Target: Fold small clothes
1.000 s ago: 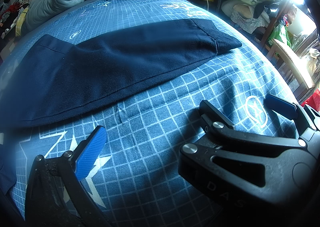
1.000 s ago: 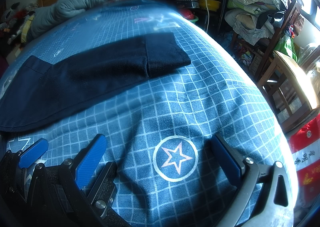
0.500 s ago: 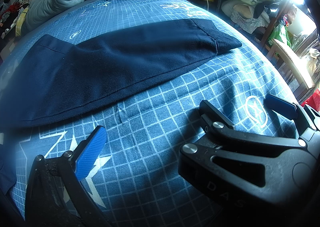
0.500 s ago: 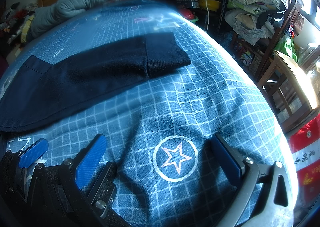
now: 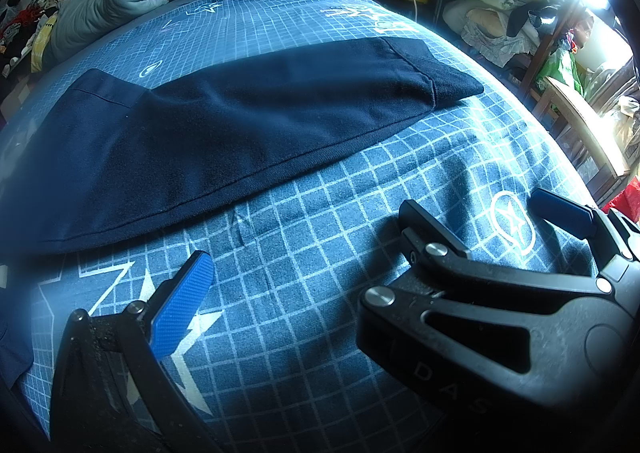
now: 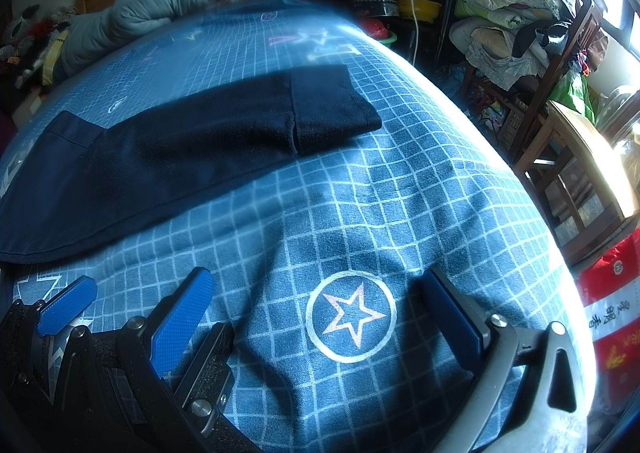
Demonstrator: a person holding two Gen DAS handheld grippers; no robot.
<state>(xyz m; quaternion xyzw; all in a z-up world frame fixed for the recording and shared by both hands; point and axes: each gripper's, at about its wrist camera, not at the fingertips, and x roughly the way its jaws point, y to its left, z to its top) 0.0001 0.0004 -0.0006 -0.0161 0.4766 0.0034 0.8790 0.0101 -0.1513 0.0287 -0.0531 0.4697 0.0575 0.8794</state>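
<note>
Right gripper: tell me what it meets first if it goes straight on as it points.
The right gripper, open and empty, would likely slide over the blue sheet, then meet the cuff end of the dark garment. Depth is unclear.

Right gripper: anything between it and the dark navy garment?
Nothing but bare blue grid-print bedsheet between the right gripper and the dark navy garment; a circled star print sits between its open fingers. Right wrist view shows it.

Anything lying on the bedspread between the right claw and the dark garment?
Nothing visible. Only bare grid-print bedspread lies between the open right claw and the garment, apart from a few soft wrinkles in the cloth.
</note>
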